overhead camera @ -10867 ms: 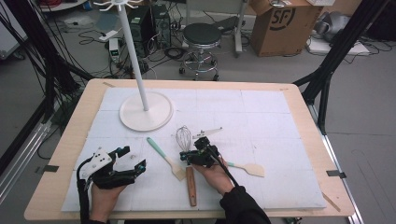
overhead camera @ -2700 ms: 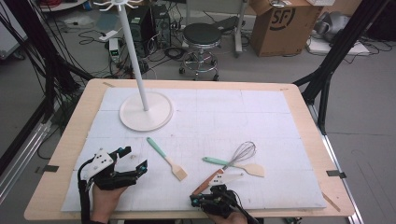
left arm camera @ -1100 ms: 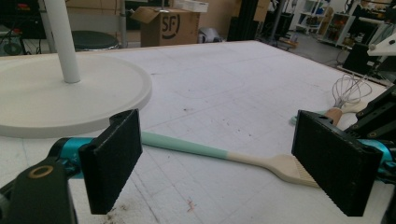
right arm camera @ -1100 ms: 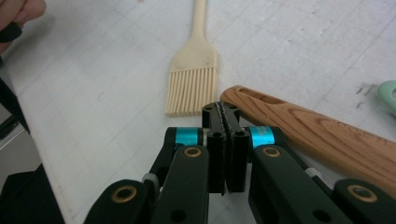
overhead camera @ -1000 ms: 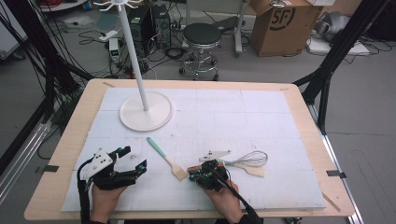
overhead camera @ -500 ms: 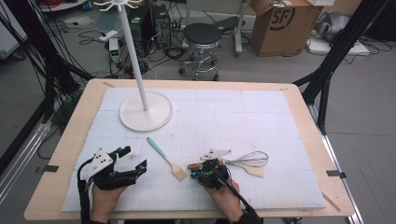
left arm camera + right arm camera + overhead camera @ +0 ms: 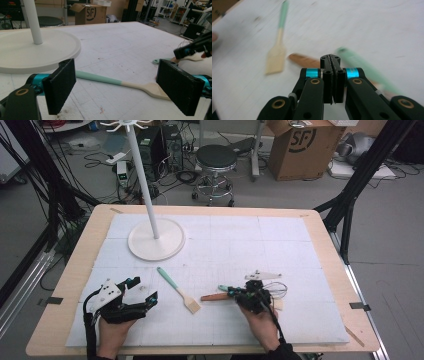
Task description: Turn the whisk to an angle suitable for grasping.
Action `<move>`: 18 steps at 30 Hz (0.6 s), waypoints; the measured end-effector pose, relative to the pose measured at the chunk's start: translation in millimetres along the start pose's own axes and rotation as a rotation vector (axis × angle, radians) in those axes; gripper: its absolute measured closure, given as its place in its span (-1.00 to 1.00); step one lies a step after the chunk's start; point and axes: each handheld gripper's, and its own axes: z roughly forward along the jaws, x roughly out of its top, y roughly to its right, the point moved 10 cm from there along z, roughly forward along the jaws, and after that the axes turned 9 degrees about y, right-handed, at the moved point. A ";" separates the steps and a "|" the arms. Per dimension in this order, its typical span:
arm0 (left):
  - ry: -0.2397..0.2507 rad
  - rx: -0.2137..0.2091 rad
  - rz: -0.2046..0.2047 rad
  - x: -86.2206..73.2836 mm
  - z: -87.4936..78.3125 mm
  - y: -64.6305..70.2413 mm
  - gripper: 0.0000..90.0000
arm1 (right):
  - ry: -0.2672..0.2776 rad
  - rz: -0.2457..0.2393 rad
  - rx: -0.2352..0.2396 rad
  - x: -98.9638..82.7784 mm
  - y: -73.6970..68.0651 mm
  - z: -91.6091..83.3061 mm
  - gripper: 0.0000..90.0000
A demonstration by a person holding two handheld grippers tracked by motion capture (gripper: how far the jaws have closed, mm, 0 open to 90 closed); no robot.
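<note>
Near left, my left gripper (image 7: 145, 290) rests wide open. One tall white round-based rack (image 7: 156, 239) stands far left; one mint-handled wooden spatula (image 7: 179, 290) lies centre; my right gripper (image 7: 231, 292) hovers closed over a brown wooden handle (image 7: 213, 297).

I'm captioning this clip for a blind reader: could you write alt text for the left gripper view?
The left gripper holds its two black jaws wide open above a white mat, framing a spatula with a mint-green handle lying flat beyond them. A white stand's round base and pole sit at upper left.
</note>
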 end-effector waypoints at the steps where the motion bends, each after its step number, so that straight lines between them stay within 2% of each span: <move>1: -0.001 -0.002 -0.003 -0.2 0.1 0.4 -0.63 | 0.008 0.012 -0.018 3.2 8.4 -2.0 1.00; 4: -0.003 -0.001 0.001 -0.5 0.5 0.4 -0.63 | 0.010 0.025 -0.045 6.0 20.8 -3.9 1.00; 7: -0.002 -0.001 0.000 -0.4 0.5 0.5 -0.63 | -0.011 0.002 -0.083 3.7 30.5 -2.6 1.00; 14: 0.000 -0.002 -0.003 -0.2 0.1 0.5 -0.63 | -0.036 -0.035 -0.131 -3.2 37.3 -3.4 1.00; 18: -0.001 -0.003 -0.003 -0.2 0.1 0.4 -0.63 | -0.043 -0.031 -0.137 -10.4 41.7 -6.4 1.00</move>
